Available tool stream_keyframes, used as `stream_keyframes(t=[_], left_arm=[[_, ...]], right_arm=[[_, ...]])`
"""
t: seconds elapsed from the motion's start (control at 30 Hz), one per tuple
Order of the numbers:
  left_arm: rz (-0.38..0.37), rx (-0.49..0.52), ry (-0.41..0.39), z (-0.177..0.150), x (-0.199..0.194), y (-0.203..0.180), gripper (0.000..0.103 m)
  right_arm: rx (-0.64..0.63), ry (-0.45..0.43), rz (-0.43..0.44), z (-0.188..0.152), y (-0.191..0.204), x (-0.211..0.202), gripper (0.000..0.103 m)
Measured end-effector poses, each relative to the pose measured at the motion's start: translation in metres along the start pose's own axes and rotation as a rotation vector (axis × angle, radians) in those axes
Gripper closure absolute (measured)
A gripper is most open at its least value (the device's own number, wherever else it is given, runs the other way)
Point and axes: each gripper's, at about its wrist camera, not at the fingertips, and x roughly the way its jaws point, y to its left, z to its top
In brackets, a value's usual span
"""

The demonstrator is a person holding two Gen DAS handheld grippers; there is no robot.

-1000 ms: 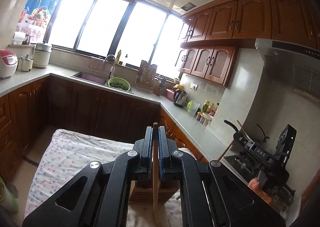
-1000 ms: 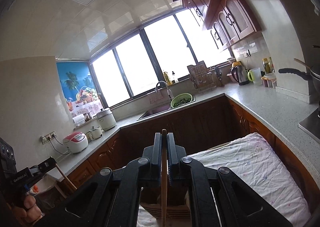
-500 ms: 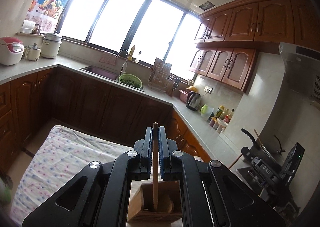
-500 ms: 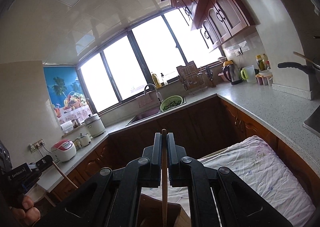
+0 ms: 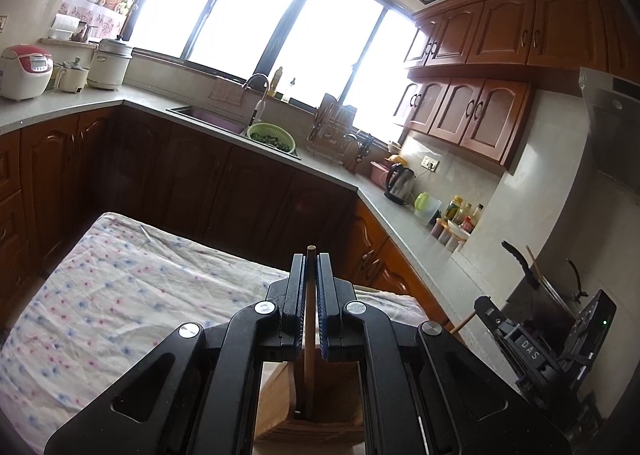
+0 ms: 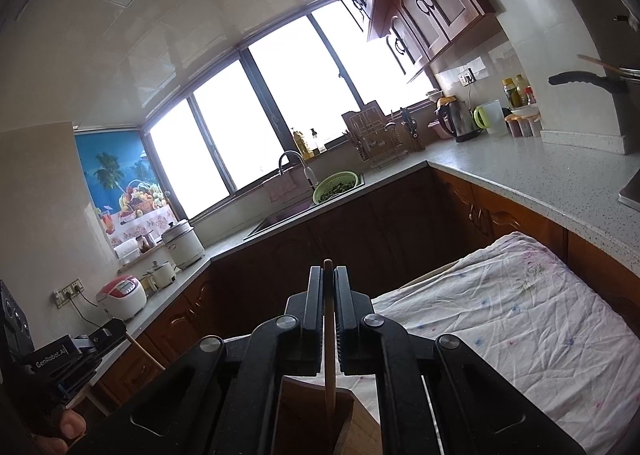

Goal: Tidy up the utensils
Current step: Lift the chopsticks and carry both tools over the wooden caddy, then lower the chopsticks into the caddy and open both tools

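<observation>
With the left gripper [image 5: 308,287] and right gripper [image 6: 328,299] each clamped on a thin wooden chopstick [image 5: 307,355] whose lower end dips into the square wooden holder [image 5: 308,421] at bottom centre, letting go while tilted could tip either stick out onto the cloth.

I am operating in a home kitchen: wooden wall cabinets [image 5: 472,115], a stone countertop [image 6: 532,171] with sink [image 5: 208,119], electric kettle [image 5: 400,181], rice cooker [image 5: 24,71] and dish rack [image 6: 376,139] below wide windows [image 5: 256,15]
</observation>
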Motion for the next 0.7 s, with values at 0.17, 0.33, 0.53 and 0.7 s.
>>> stream_keyframes(t=[0.17, 0.33, 0.53, 0.7], left_arm=[[-0.016, 0.018, 0.020, -0.011, 0.009, -0.001, 0.099], [-0.005, 0.027, 0.018, -0.015, 0.012, 0.000, 0.098], [-0.009, 0.019, 0.046, -0.013, 0.014, 0.004, 0.098], [0.005, 0.020, 0.043, -0.013, 0.009, 0.005, 0.051]], right_arm=[[-0.006, 0.026, -0.005, -0.007, -0.003, 0.006, 0.098], [-0.001, 0.032, -0.014, -0.009, -0.009, 0.006, 0.098], [-0.004, 0.067, -0.013, -0.007, -0.010, 0.009, 0.093], [0.005, 0.088, -0.015, -0.007, -0.012, 0.009, 0.065]])
